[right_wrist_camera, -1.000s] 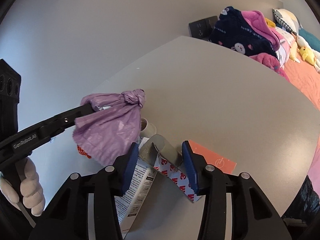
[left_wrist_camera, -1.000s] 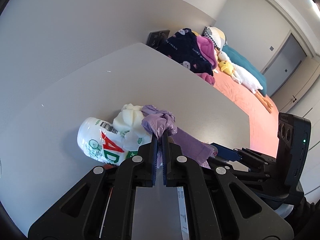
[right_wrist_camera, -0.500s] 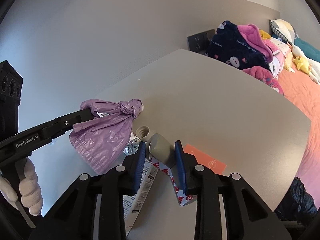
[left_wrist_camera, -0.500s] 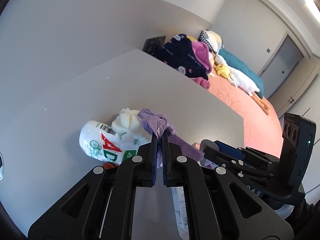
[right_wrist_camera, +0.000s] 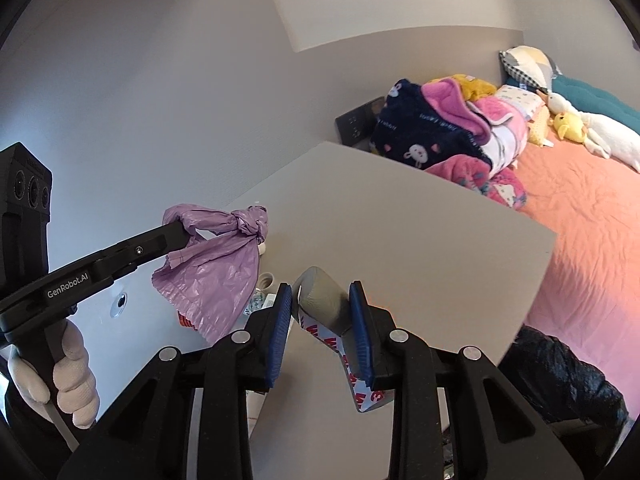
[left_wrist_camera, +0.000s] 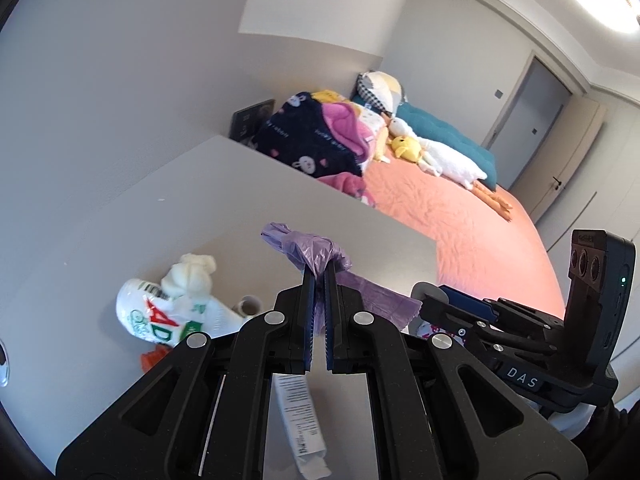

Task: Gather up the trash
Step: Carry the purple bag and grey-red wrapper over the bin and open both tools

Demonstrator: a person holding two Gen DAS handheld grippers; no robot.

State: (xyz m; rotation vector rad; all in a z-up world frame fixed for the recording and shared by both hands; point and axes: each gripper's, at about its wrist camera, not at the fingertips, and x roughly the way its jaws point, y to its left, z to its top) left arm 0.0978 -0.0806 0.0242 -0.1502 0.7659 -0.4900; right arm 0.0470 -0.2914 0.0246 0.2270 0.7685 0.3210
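Left gripper (left_wrist_camera: 317, 276) is clamped on the knotted neck of a purple bag (right_wrist_camera: 218, 264); the bag hangs off the table (right_wrist_camera: 400, 232) at 9 o'clock of the right gripper (right_wrist_camera: 320, 292). Right gripper's pads pinch a silver wrapper (right_wrist_camera: 324, 300) with red print, lifted, dead center between them. On the table at 8 o'clock of the left gripper lie a white tied bag (left_wrist_camera: 168, 314) and a small cup (left_wrist_camera: 250, 305). Bed (left_wrist_camera: 460, 216) lies beyond at 2 o'clock.

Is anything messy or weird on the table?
Yes. A white bottle lies tipped on its side on the grey table, with a crumpled white wad against it. The left hand-held gripper holds a knotted purple bag; the right hand-held gripper grips a curled wrapper.
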